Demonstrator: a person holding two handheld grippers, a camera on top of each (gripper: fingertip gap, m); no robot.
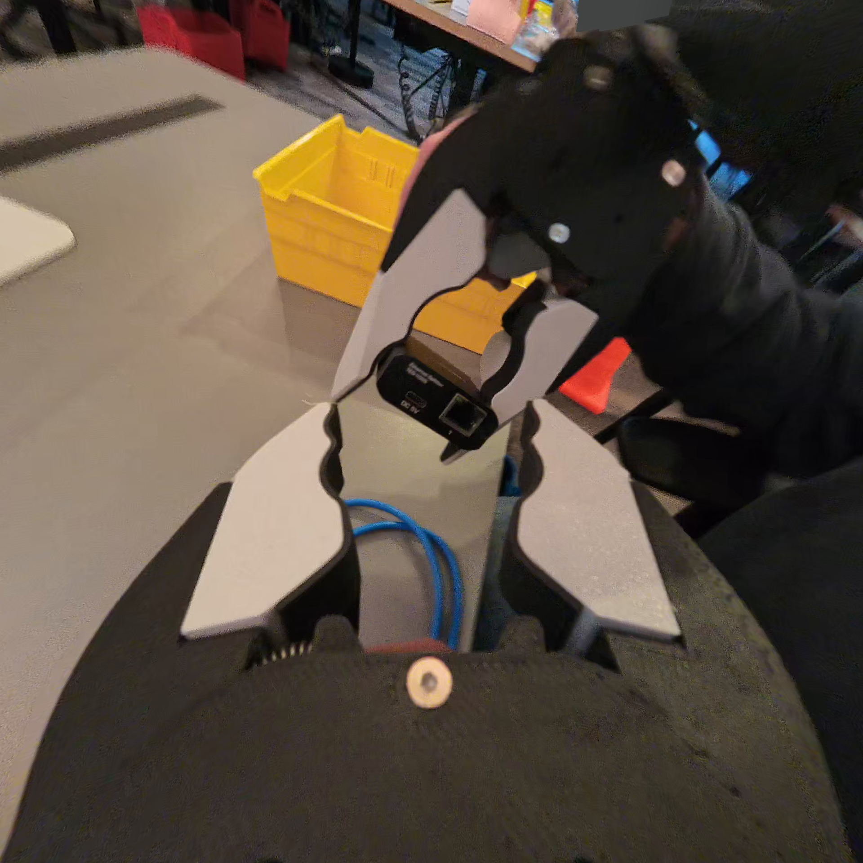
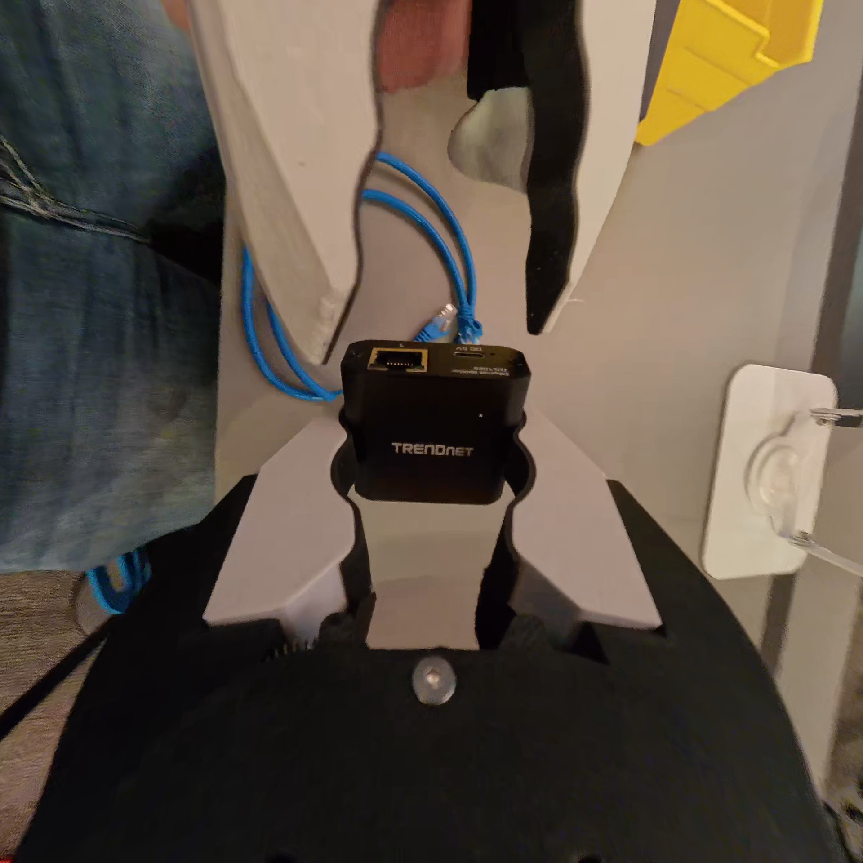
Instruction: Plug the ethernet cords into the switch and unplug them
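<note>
Matte grey tabletop (image 1: 140,373); open yellow plastic bin (image 1: 327,210) on far edge. Red fabric bins (image 1: 201,37) on floor behind; wooden desk (image 1: 467,32) beyond.

switch (image 2: 434,420) between right gripper's (image 2: 432,427) fingers — cord (image 2: 448,243) on table (image 2: 654,303) beyond.

Left gripper (image 1: 429,411): grey fingers (image 1: 275,523) spread apart in the foreground, nothing between them.
Right gripper (image 1: 422,397): reaches in from the upper right, jaws closed on the switch.
Switch (image 1: 432,401): small black box held tilted above the tabletop, its port face turned toward the camera, one network socket empty.
Blue cord (image 1: 434,551): looped on the tabletop (image 1: 116,373) below the left gripper, partly hidden by its fingers.
Yellow bin (image 1: 327,210): open-topped, on the tabletop behind the right gripper.
Background: red bins (image 1: 210,32) on the floor, blurred.
</note>
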